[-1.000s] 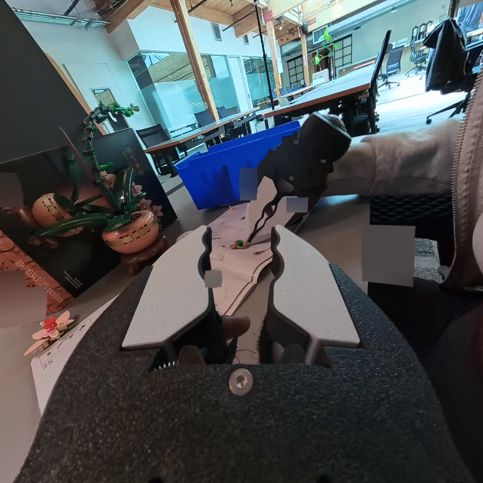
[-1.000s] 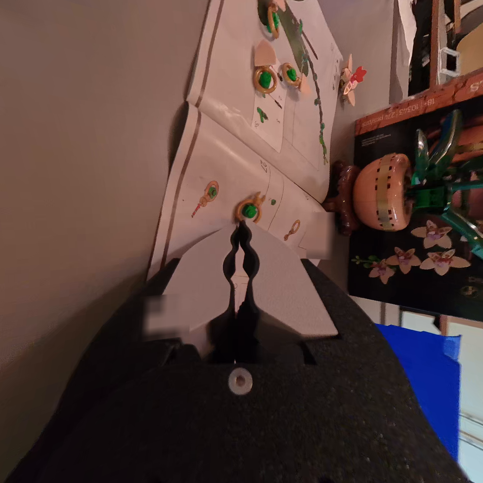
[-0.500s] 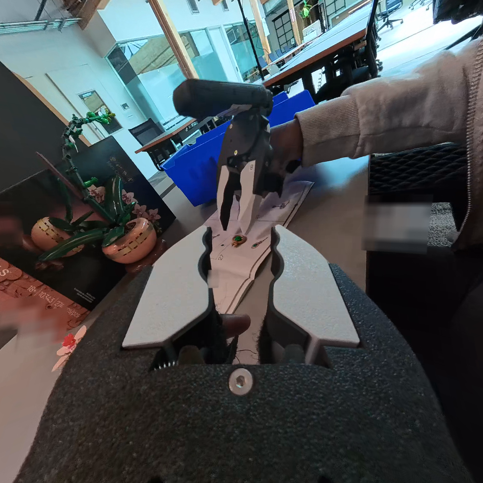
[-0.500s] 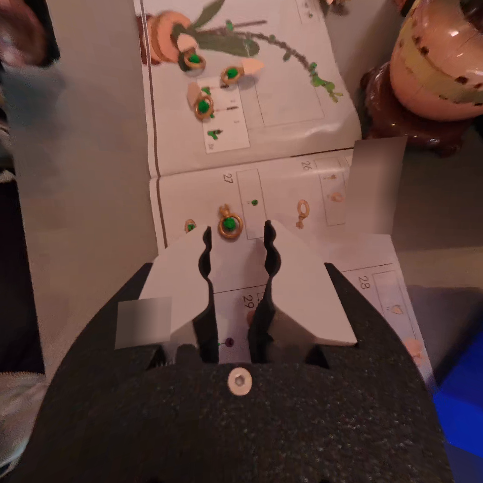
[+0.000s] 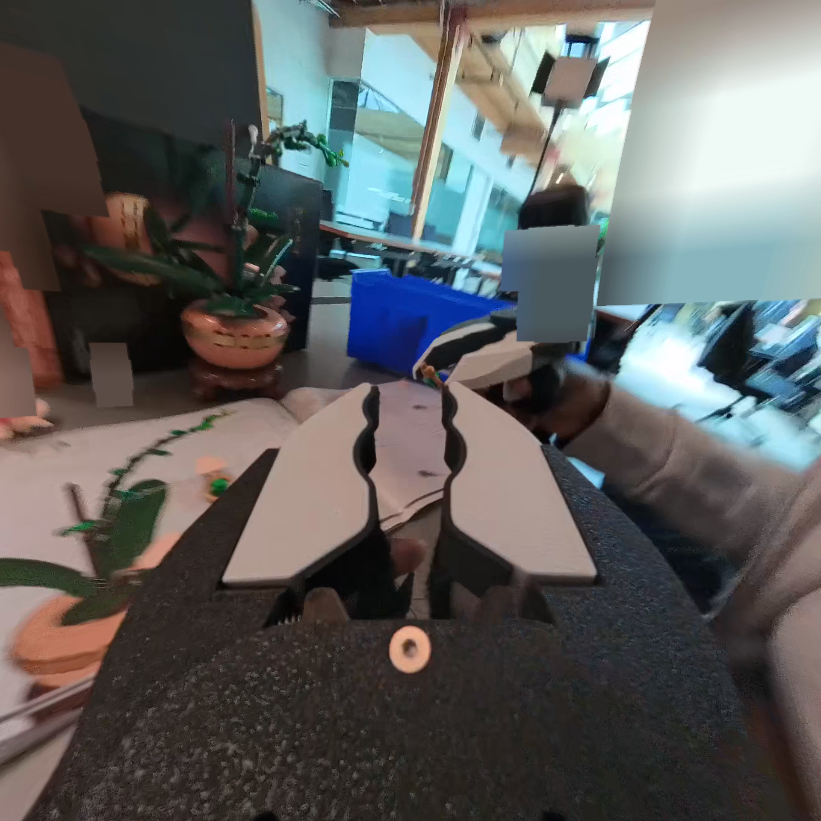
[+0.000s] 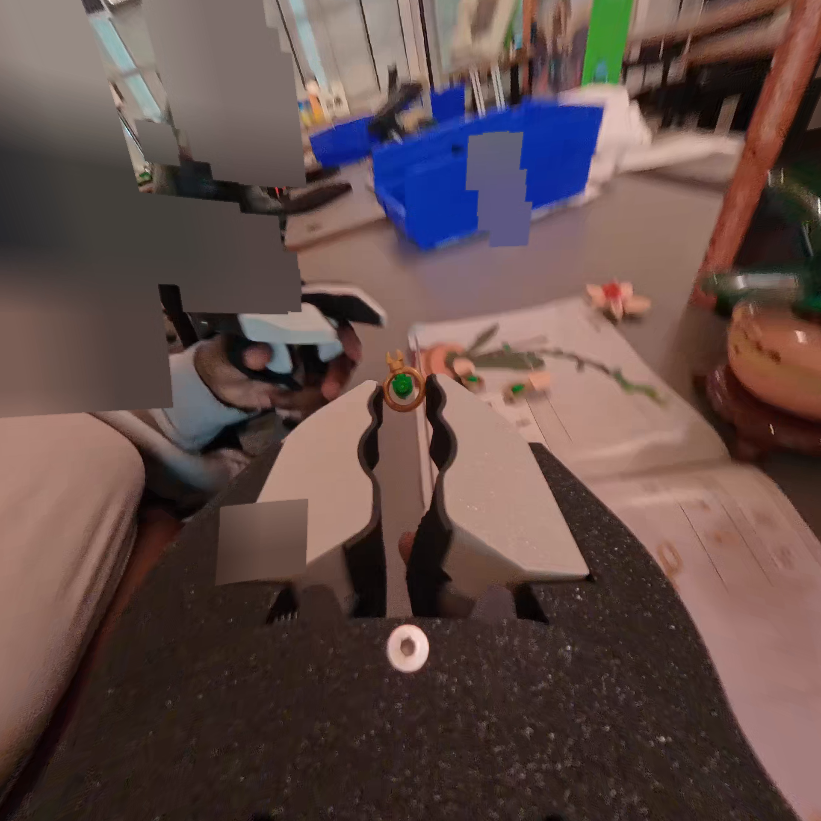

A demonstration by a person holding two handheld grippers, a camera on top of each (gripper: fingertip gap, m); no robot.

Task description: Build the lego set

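Observation:
A small gold ring piece with a green stud (image 6: 403, 388) sits between the tips of my right gripper (image 6: 403, 385), which is shut on it and holds it off the table. The left wrist view shows that gripper (image 5: 433, 373) just past my left fingertips, with the gold piece (image 5: 428, 372) at its tip. My left gripper (image 5: 408, 393) is open and empty above the open instruction booklet (image 5: 133, 453). A hand holds it in the right wrist view (image 6: 284, 337). The partly built orchid in its pink pot (image 5: 235, 328) stands behind the booklet.
A blue bin (image 5: 400, 320) stands beyond the booklet and shows again in the right wrist view (image 6: 551, 169). A loose pink flower with a red centre (image 6: 615, 297) lies at the booklet's far edge (image 6: 577, 426). The dark set box (image 5: 133, 177) stands behind the pot.
My right gripper opened over the ring piece on the booklet, then shut on it and lifted it. Both grippers have swung round, and the right one now points toward the left.

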